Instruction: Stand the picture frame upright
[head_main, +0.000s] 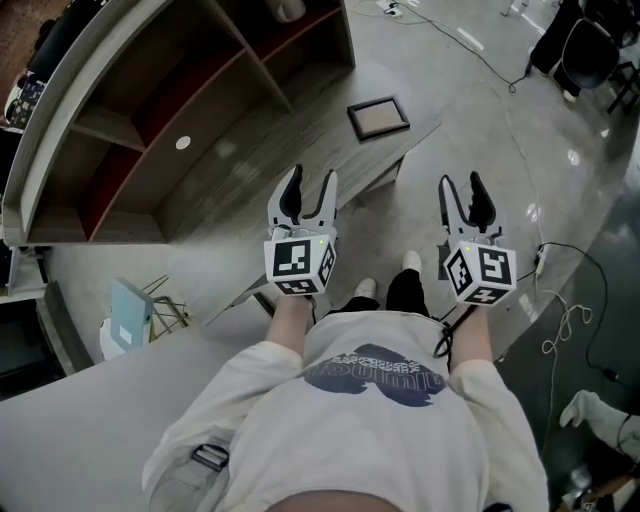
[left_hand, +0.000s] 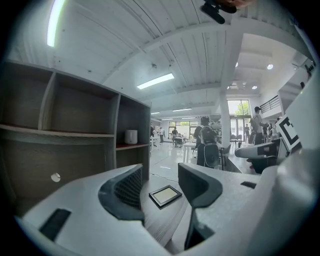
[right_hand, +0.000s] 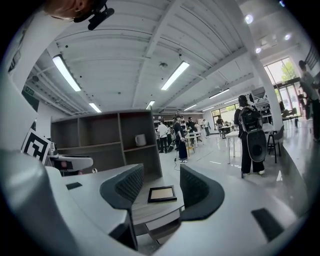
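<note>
Surface and room: one picture frame (head_main: 378, 118) (left_hand: 166, 195) (right_hand: 162, 193), with a dark border and a pale tan panel, lies flat, face up, on one wood-grain desk (head_main: 300, 140); take this frame as your reference. It rests near the desk's end, and beyond and to the right of the frame spreads a polished grey floor (head_main: 480, 120) crossed by thin cables (head_main: 497, 80). To the left of the frame stands one open shelf unit (head_main: 150, 130) (left_hand: 80, 125) with dark wooden boards, its nearest compartment holding one white canister (left_hand: 131, 136) (right_hand: 140, 139). One small white disc (head_main: 183, 143) (left_hand: 55, 177) sits on the unit's back panel, farther left of the frame. Behind the frame the hall opens out under strip lights, with several people standing at tables, too distant to count exactly. Count of tools: two grippers, each carrying one marker cube. You hold the left gripper (head_main: 311, 180) (left_hand: 161, 174) and the right gripper (head_main: 461, 185) (right_hand: 157, 172) on your side of the frame, well apart from it and aimed toward it. On both, the fingers stand released, jaws spread with nothing between the pads; in each gripper view the frame shows through the gap, far off on the desk.
</note>
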